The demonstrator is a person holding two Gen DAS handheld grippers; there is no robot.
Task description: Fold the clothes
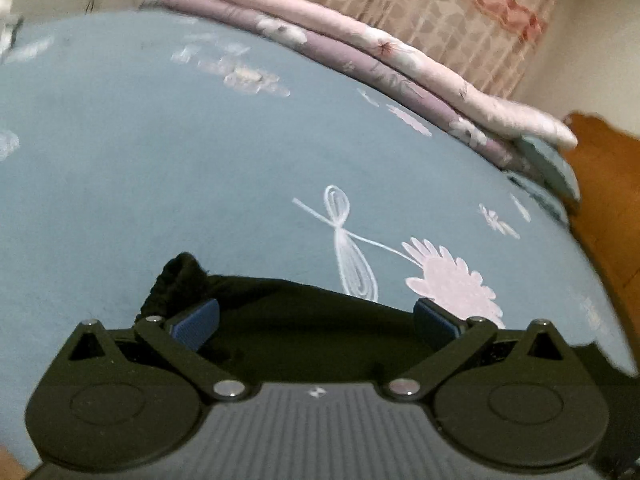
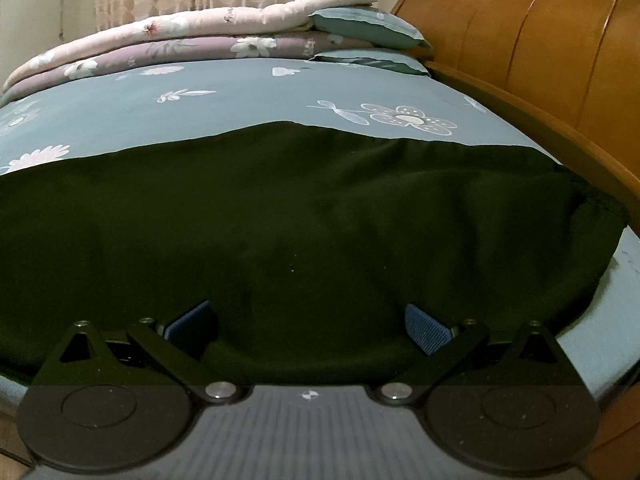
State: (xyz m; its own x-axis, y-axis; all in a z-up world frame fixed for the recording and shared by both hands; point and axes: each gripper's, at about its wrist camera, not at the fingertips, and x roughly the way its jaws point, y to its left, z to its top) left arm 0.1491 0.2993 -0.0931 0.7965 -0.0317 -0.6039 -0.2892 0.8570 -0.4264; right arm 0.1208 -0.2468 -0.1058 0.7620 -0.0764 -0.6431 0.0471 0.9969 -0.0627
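A black garment [image 2: 304, 216] lies spread flat on the blue flowered bed sheet [image 2: 248, 96], filling most of the right wrist view. My right gripper [image 2: 308, 328] is open just above the garment's near edge, its blue pads [image 2: 426, 326] wide apart. In the left wrist view only one end of the black garment [image 1: 288, 316] shows, with a bunched corner at its left. My left gripper [image 1: 316, 322] is open over that end, nothing held between its pads [image 1: 196, 322].
Folded pink and purple quilts [image 2: 168, 36] are stacked along the far side of the bed, with blue pillows [image 2: 368, 28] beside them. A wooden headboard [image 2: 520, 48] rises at the right. A lace curtain [image 1: 420, 12] hangs behind. The blue sheet [image 1: 160, 160] is bare beyond the garment.
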